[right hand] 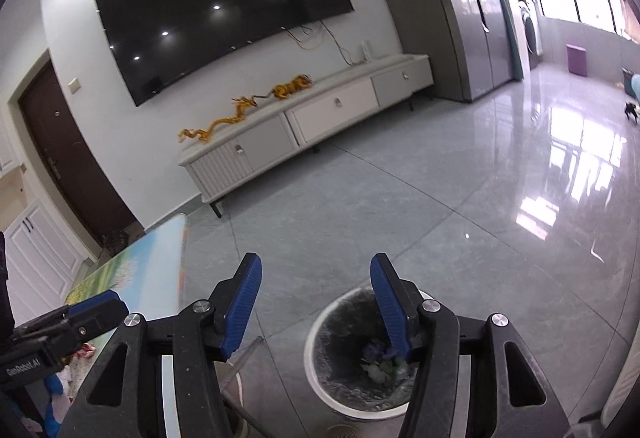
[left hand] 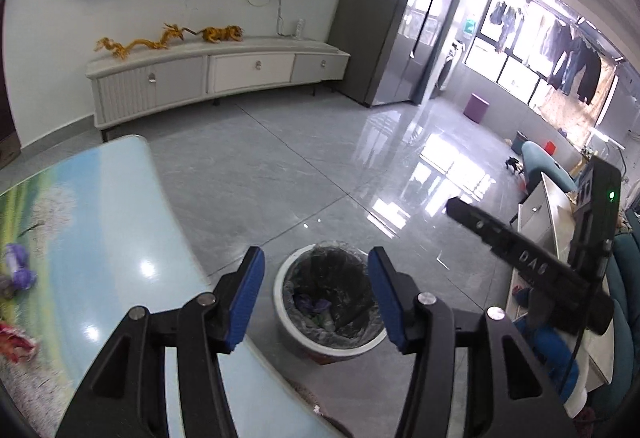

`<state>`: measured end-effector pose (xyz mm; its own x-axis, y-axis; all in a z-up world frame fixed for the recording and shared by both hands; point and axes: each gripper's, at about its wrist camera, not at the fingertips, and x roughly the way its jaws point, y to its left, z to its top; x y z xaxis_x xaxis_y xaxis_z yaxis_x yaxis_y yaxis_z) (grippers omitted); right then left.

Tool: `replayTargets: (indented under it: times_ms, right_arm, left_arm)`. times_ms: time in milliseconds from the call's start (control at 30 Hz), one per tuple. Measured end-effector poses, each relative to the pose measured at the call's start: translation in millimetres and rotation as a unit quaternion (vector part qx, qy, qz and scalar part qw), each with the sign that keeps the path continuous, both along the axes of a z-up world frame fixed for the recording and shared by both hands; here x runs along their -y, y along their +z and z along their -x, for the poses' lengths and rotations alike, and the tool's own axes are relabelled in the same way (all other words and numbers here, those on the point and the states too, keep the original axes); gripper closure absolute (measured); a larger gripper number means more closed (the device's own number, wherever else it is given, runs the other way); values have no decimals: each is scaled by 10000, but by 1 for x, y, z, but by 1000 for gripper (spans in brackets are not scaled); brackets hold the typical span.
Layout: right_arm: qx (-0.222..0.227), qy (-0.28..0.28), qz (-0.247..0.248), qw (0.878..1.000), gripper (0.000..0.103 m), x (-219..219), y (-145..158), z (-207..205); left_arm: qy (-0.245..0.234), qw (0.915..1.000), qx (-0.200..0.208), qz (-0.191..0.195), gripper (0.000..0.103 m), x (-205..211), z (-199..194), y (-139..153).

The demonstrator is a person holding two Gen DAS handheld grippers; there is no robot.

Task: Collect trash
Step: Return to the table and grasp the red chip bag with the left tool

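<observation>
Two empty grippers, left (left hand: 316,292) and right (right hand: 316,302), parted; one bin (left hand: 326,348); perhaps two wrappers (left hand: 16,266).

Both claws are the same build: chunky matte-black linkage arms with triangular cutouts, round silver pivot screws at the joints, and ribbed bright-blue pads on the inner faces of the fingers. The left claw (left hand: 316,300) and right claw (right hand: 316,308) look identical from their own cameras. Seen from the side, the right one has white "DAS" lettering, a small green light on its black housing and a thin black cable. The left one's side reads "GenRobot.AI" in white.
</observation>
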<state>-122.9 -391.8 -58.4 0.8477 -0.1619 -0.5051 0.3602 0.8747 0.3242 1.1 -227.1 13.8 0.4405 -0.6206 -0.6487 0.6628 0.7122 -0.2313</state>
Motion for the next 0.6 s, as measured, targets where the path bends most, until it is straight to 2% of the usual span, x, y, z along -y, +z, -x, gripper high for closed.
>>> replayTargets:
  times_ms: [200,400,433,500,600]
  right_arm:
    - [332,290,242,9987,47,-39,33,5]
    - [571,622,382,9957,44,-75,55,5]
    - [585,678,413,9951,43,-80,56,5]
    - [611,845,455,9935,43,-94,59,2]
    - [611,1064,493,9912,43,-112,60,-2]
  left_arm:
    - [451,9984,323,63,51,-80,19,20]
    - [1122,9917,632,62,50,-170,36,30]
    - [1248,9899,672,46,49,-187,40,29]
    - [1513,9858,729,17,37,-219,46,27]
    - [1866,9796,743,-100,34,-261,58,17]
